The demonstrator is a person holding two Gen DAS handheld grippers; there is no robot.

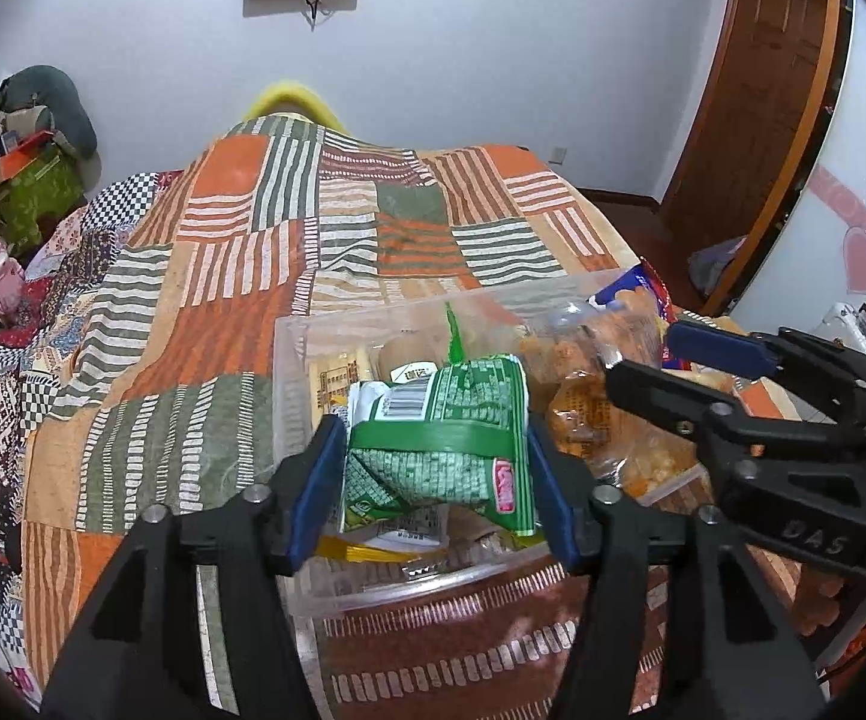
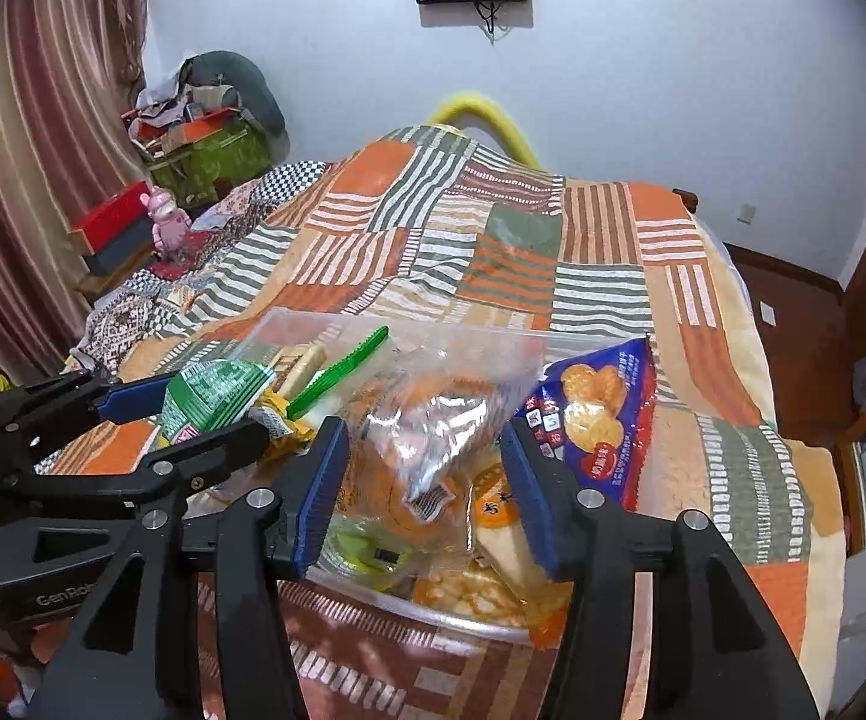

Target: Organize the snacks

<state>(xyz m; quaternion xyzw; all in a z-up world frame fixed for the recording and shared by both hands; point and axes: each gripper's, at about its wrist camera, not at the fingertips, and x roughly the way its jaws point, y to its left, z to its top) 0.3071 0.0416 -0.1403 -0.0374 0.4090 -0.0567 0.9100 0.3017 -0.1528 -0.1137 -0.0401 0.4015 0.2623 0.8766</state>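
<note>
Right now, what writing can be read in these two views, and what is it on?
"DAS": on the black body of the right gripper.
"GenRob", cut off: on the black body of the left gripper.
Print on the green clipped snack bag and the blue cracker bag: too small to read.

I am angling both grippers downward side by side: the left gripper [image 1: 433, 474] is standing parted, and the right gripper [image 2: 421, 492] likewise (blue pads visible).
</note>
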